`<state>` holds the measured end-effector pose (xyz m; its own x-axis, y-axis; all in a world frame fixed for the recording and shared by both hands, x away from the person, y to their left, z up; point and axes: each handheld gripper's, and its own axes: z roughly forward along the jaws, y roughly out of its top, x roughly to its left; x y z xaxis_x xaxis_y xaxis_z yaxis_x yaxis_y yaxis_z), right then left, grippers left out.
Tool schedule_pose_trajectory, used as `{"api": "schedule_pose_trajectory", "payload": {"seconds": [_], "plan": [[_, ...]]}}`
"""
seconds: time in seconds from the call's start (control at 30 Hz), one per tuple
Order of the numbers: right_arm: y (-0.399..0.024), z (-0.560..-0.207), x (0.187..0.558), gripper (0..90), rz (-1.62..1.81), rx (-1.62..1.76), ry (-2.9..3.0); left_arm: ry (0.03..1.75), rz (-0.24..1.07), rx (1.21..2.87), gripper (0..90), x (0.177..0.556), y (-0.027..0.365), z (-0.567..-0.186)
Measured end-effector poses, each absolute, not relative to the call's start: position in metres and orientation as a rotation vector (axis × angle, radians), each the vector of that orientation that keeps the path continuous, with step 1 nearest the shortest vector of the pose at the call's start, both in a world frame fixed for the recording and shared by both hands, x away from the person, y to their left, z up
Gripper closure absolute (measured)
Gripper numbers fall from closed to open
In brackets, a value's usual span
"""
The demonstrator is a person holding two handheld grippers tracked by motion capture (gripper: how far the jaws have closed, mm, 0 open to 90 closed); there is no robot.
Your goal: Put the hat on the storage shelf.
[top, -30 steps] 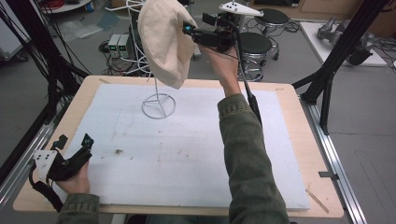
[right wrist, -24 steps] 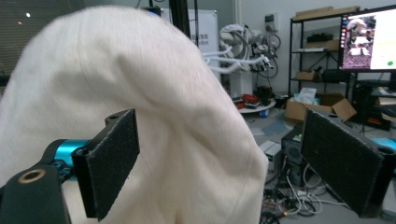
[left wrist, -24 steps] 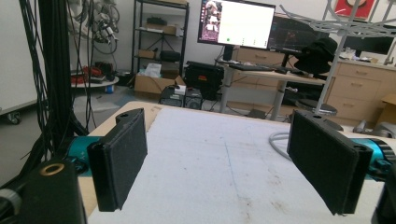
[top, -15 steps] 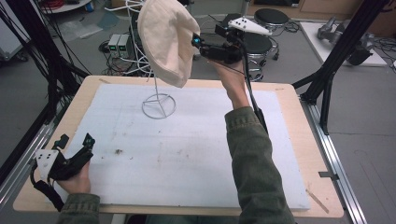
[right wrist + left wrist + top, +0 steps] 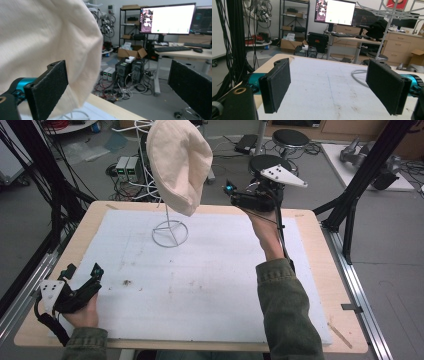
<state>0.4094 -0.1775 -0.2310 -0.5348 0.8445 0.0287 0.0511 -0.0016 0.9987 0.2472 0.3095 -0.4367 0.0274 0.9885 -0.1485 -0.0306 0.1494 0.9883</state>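
While the cream fabric hat hangs on the white wire stand at the far left part of the desk, the right hand-held gripper is held in the air to the right of it, near the hat but apart from it. Its jaws stand wide apart and nothing is between them; in the right gripper view the hat is just behind the left jaw, and I cannot tell if the cloth touches the pad. The person's right hand holds this tool from below, and the green sleeve comes in from the near edge. A grey three-cornered plate sits on top of the tool. The left hand-held gripper rests low at the near left corner of the desk, well apart from the stand, held by the left hand. Its jaws are also spread wide and empty; in the left gripper view they frame the white mat that covers the desk, with the round base of the stand farther off at the right. The mat has some small dark spots near its middle. Behind the desk a monitor is lit, and black frame poles stand at the right.
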Motion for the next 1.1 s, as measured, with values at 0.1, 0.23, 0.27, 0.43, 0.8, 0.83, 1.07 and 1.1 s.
{"api": "schedule_pose_trajectory", "payload": {"seconds": [0.1, 0.23, 0.27, 0.43, 0.8, 0.83, 1.07, 1.1], "plan": [[-0.187, -0.236, 0.404, 1.9, 1.593, 0.946, 1.642, 1.235, 1.101, 1.089, 20.1, 0.246, 0.31, -0.437], [-0.2, -0.242, 0.396, 1.9, 1.6, 0.955, 1.637, 1.233, 1.097, 1.095, 20.1, 0.246, 0.309, -0.436], [-0.203, -0.244, 0.393, 1.9, 1.603, 0.963, 1.634, 1.232, 1.096, 1.096, 20.1, 0.246, 0.309, -0.436], [-0.216, -0.254, 0.38, 2.0, 1.603, 0.965, 1.654, 1.232, 1.095, 1.092, 20.1, 0.245, 0.308, -0.436], [-0.243, -0.288, 0.338, 2.1, 1.611, 1.016, 1.659, 1.23, 1.082, 1.084, 20.1, 0.246, 0.308, -0.436], [-0.243, -0.288, 0.338, 2.1, 1.611, 1.016, 1.659, 1.23, 1.082, 1.084, 20.0, 0.246, 0.308, -0.436], [-0.262, -0.317, 0.319, 2.1, 1.589, 1.094, 1.627, 1.235, 1.065, 1.081, 19.9, 0.247, 0.308, -0.437], [-0.268, -0.327, 0.315, 2.2, 1.578, 1.12, 1.63, 1.238, 1.064, 1.08, 19.9, 0.248, 0.308, -0.437]]}}
